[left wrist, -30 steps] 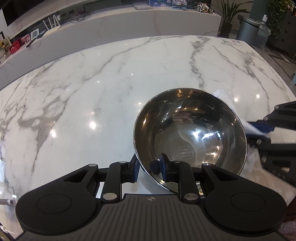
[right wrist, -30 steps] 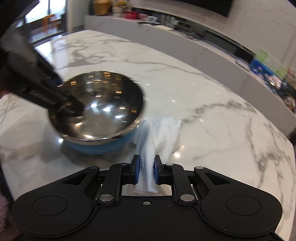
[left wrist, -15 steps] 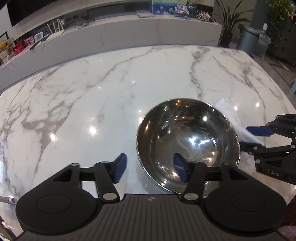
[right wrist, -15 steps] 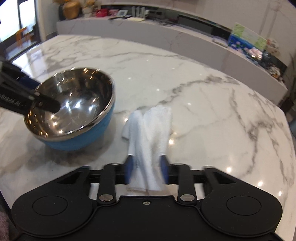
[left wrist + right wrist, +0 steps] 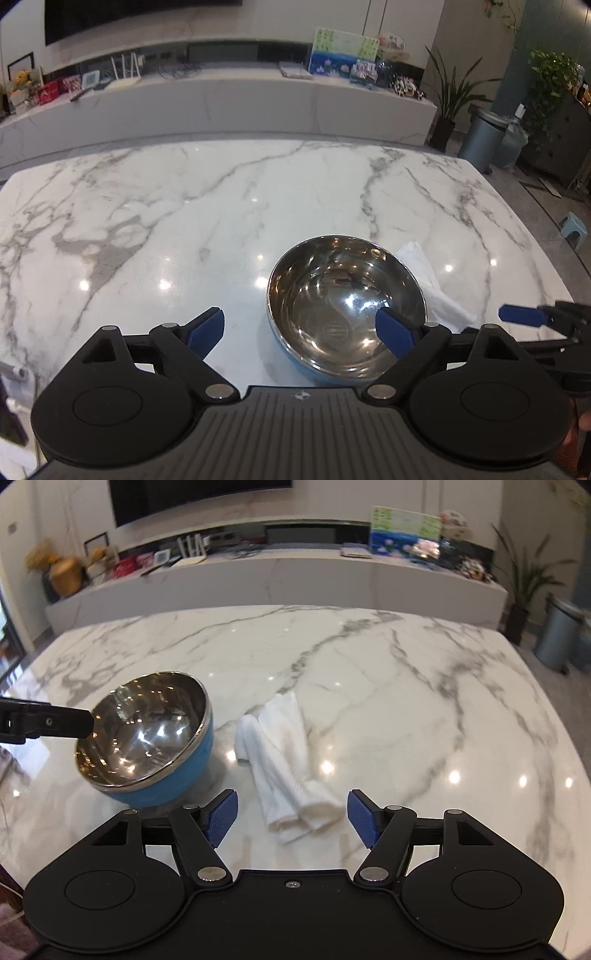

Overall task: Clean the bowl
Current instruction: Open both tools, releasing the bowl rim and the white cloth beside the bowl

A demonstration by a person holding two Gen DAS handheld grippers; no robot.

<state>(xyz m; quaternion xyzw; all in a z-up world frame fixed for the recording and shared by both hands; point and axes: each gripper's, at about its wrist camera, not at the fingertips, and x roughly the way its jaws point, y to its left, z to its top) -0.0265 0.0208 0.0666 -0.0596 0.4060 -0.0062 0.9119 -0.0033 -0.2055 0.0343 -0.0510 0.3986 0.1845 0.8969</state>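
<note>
Bowl [image 5: 345,310] by L fingers [image 5: 395,338], cloth [image 5: 286,771] btwn R fingers [image 5: 221,816], both just spread, gripping nothing

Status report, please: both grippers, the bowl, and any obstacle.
Left gripper and right gripper open, jaws just opened, holding nothing. Bowl free on marble table, white cloth lying beside it. Nothing in the way.

A glossy white marble table with grey veins [image 5: 221,206] is reflecting ceiling lights. A long white stone sideboard [image 5: 229,107] is lining the wall beneath a dark wall-mounted screen [image 5: 199,498]. 1 grey cylindrical bin [image 5: 480,142] is standing beside a potted plant [image 5: 448,99].
</note>
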